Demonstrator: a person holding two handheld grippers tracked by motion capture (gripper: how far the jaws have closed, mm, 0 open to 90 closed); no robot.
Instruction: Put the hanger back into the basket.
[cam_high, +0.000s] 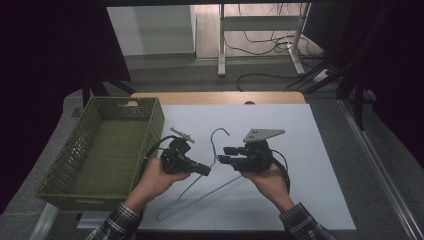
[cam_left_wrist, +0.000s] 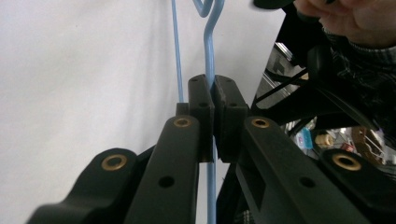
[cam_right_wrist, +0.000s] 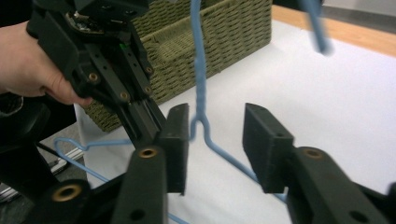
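Observation:
A light blue wire hanger (cam_high: 213, 145) lies partly lifted over the white mat. My left gripper (cam_high: 204, 170) reaches in from the left and is shut on the hanger's wire; in the left gripper view the pads (cam_left_wrist: 201, 98) pinch the blue wire (cam_left_wrist: 208, 46) between them. My right gripper (cam_high: 225, 154) faces it from the right, open. In the right gripper view the hanger's twisted neck (cam_right_wrist: 200, 84) stands between the spread jaws (cam_right_wrist: 217, 140), close to the left pad, with a gap to the right pad. The left gripper's black body (cam_right_wrist: 107, 65) shows just behind.
An olive woven basket (cam_high: 125, 102) stands at the table's left, close to my left hand, and shows behind the hanger (cam_right_wrist: 224, 28). The white mat (cam_high: 300, 165) stretches to the right. A wooden table edge (cam_high: 215, 97) runs along the back.

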